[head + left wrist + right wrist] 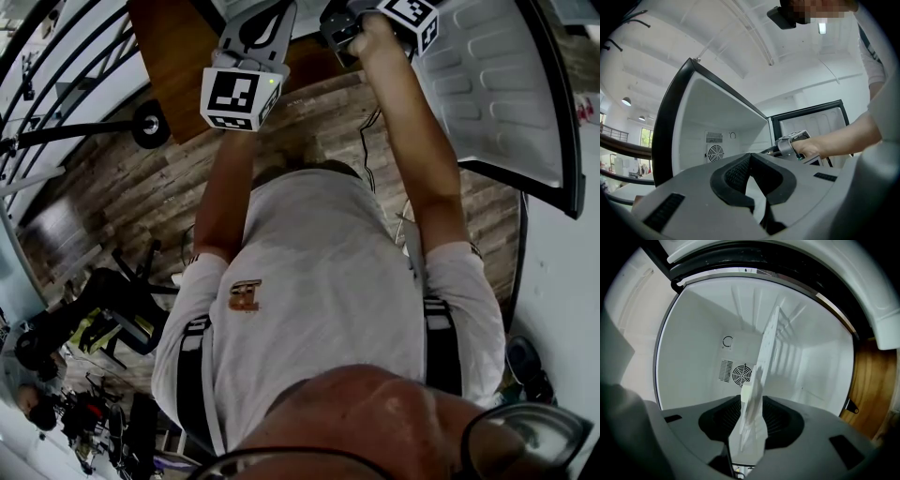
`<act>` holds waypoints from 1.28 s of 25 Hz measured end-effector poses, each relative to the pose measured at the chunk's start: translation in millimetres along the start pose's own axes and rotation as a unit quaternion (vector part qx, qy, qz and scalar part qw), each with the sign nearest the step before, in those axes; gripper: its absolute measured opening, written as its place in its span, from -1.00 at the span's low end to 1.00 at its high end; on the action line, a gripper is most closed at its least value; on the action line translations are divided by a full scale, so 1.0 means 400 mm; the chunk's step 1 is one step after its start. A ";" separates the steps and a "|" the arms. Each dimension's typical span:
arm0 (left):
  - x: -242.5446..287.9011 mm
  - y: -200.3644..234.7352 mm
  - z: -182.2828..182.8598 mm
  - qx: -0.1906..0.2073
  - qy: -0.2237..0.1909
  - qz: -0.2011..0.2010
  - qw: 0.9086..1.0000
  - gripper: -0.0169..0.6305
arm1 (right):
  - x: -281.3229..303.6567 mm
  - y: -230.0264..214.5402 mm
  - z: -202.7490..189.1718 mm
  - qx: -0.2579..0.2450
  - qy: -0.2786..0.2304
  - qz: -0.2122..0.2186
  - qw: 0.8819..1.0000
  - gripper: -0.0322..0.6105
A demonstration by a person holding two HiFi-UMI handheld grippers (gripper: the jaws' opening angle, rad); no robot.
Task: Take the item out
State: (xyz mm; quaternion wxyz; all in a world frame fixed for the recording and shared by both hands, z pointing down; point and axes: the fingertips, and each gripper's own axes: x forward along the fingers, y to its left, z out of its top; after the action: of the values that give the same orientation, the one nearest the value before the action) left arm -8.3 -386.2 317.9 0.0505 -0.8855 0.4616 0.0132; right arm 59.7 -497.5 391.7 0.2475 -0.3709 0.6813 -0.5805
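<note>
While white shelf (766,348) sits edge-on between wide, unclamped fingers (731,412) of right gripper (752,411), long axis runs straight into fridge (693,333); left gripper (751,174) parted, empty.

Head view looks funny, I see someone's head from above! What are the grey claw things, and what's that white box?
The head view comes from a camera on a person's head, looking down at their shirt and the wooden floor. There is no robot: each hand holds a grey pinching tool called a gripper, and each gripper carries a camera that took the other two pictures. The left gripper is open and empty; its camera sees the white box, an open fridge, and the person's right hand. The right gripper points into the fridge, which looks tipped because that tool is turned sideways. A thin white shelf stands between its jaws, which are apart and don't seem to pinch it yet.
</note>
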 end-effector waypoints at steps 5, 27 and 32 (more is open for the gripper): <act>-0.003 0.000 -0.013 0.001 0.006 0.001 1.000 -0.89 | 0.001 0.004 -0.006 0.010 0.000 0.002 1.000 -0.62; 0.009 -0.016 -0.019 0.006 0.015 -0.007 1.000 -0.89 | -0.023 0.012 0.011 0.083 -0.053 0.046 0.994 -0.78; 0.007 -0.012 -0.013 0.008 0.014 -0.007 1.000 -0.89 | -0.032 0.034 0.014 0.082 -0.065 0.057 0.993 -0.78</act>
State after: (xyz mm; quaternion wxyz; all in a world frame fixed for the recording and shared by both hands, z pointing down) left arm -2.8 -386.3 323.3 0.0513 -0.8885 0.4560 -0.0031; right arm 68.8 -490.0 375.9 0.3532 -0.3467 0.6339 -0.5943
